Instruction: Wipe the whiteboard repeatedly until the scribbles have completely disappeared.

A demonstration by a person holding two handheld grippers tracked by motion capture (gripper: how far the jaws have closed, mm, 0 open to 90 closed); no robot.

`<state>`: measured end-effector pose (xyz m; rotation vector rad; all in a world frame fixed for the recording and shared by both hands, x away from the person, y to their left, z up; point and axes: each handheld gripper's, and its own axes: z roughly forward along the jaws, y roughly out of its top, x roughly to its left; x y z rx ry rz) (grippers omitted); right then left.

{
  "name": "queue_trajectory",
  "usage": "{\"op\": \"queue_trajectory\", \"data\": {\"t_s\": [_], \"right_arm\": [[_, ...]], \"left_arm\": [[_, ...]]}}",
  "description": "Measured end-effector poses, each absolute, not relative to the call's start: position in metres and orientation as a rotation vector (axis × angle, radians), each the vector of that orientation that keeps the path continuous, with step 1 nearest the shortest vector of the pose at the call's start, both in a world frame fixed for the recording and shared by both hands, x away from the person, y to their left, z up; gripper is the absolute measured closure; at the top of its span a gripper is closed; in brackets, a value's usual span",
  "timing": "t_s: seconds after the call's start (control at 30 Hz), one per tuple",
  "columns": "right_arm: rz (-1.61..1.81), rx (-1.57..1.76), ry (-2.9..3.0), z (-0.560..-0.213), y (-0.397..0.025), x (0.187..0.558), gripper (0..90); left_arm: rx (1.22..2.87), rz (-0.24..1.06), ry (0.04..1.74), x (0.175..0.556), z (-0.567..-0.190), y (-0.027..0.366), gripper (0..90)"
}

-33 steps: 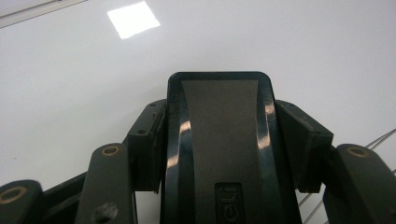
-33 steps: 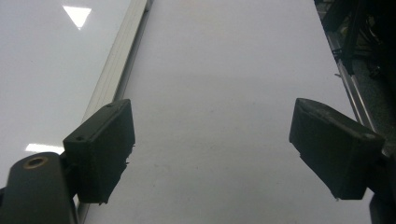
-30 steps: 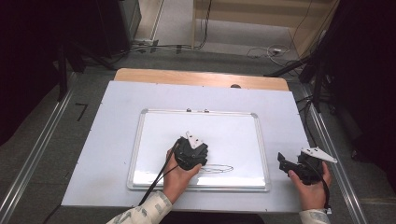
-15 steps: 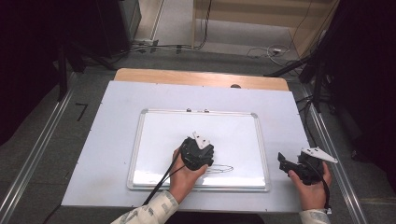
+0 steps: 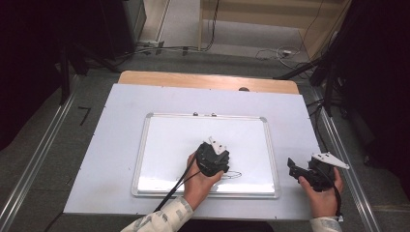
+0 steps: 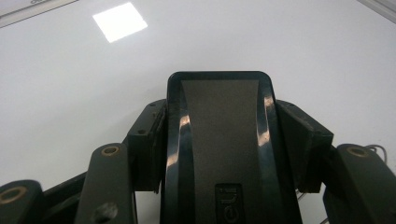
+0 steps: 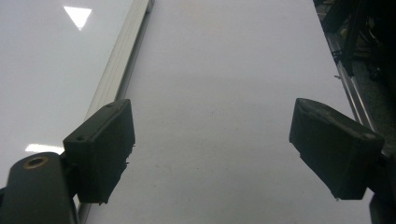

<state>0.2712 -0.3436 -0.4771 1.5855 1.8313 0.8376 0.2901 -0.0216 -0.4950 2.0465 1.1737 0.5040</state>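
Note:
A white-surfaced whiteboard (image 5: 183, 140) with a silver frame lies flat in the middle of the table. My left gripper (image 5: 212, 157) rests on its lower right part, shut on a black eraser (image 6: 219, 140) with a grey face. The eraser points forward between the two pads (image 6: 148, 140). A thin black pen scribble (image 5: 233, 174) shows on the board just right of that gripper. My right gripper (image 5: 303, 172) is held over the table to the right of the board, open (image 7: 217, 144), with nothing between its pads.
The whiteboard's frame (image 7: 122, 70) runs just left of my right gripper. A white sheet (image 5: 111, 145) covers the table. A wooden strip (image 5: 203, 79) lies along the far edge. Metal rails (image 5: 34, 164) run down both sides.
My left gripper has slid to the right across the board with the eraser, over the left part of the scribble. The right gripper has barely moved.

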Motion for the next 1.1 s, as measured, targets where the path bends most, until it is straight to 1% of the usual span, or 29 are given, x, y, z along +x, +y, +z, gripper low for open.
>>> {"op": "queue_trajectory", "data": {"t_s": [1.1], "right_arm": [[0.845, 1.581, 1.835, -0.477, -0.344, 0.271, 13.1]], "left_arm": [[2.088, 0.465, 1.089, 0.29, -0.494, -0.064, 41.0]]}}
